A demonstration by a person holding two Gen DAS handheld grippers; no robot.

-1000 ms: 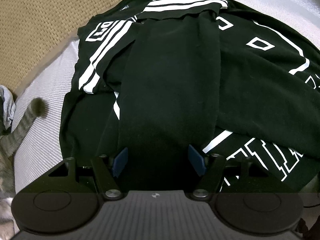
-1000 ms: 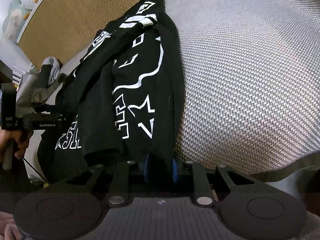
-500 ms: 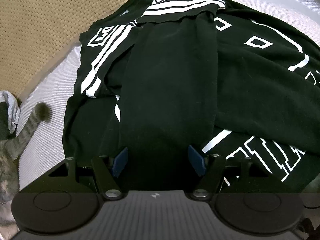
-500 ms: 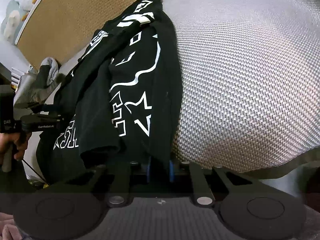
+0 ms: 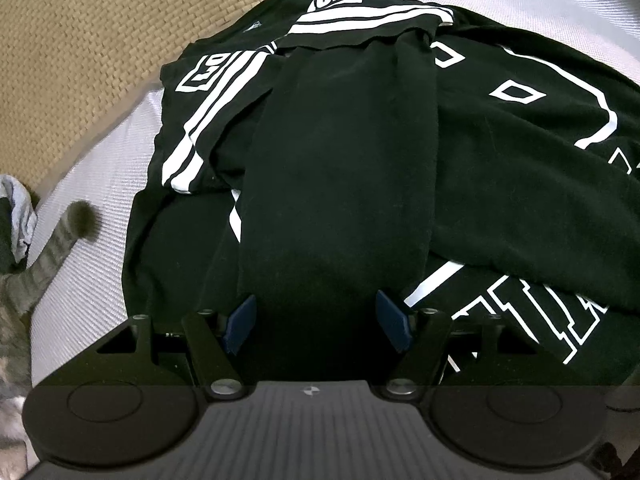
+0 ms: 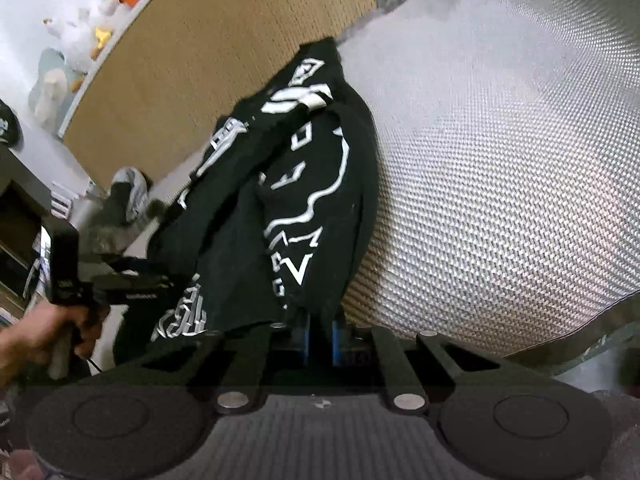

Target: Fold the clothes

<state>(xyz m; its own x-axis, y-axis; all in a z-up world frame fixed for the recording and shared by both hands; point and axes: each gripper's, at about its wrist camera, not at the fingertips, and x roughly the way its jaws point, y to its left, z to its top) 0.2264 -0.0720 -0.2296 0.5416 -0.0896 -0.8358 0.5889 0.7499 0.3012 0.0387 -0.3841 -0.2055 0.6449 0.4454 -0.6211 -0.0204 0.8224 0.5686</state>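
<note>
Black shirt [image 5: 340, 168] runs lengthwise up the frame from the spread, empty left tongs [image 5: 316, 320] on the grey bed [image 6: 500, 180]; right tongs [image 6: 320, 338] — clenched on its hem — lie nearer.

Shirt [image 5: 340, 168] spread on the mattress [image 5: 88, 280], filling the middle of the left wrist view, one folded strip running from twelve o'clock down to six. Left gripper [image 5: 316, 320] sits at six, jaws wide, straddling that strip's near end. A mat [image 5: 80, 40] lies beyond the mattress, out at ten o'clock. At eight, what may be a cat [image 5: 48, 256] beside the mattress edge. In the right wrist view, the right gripper [image 6: 320, 338] at six pinches the shirt's hem; bare mattress fills three o'clock.
</note>
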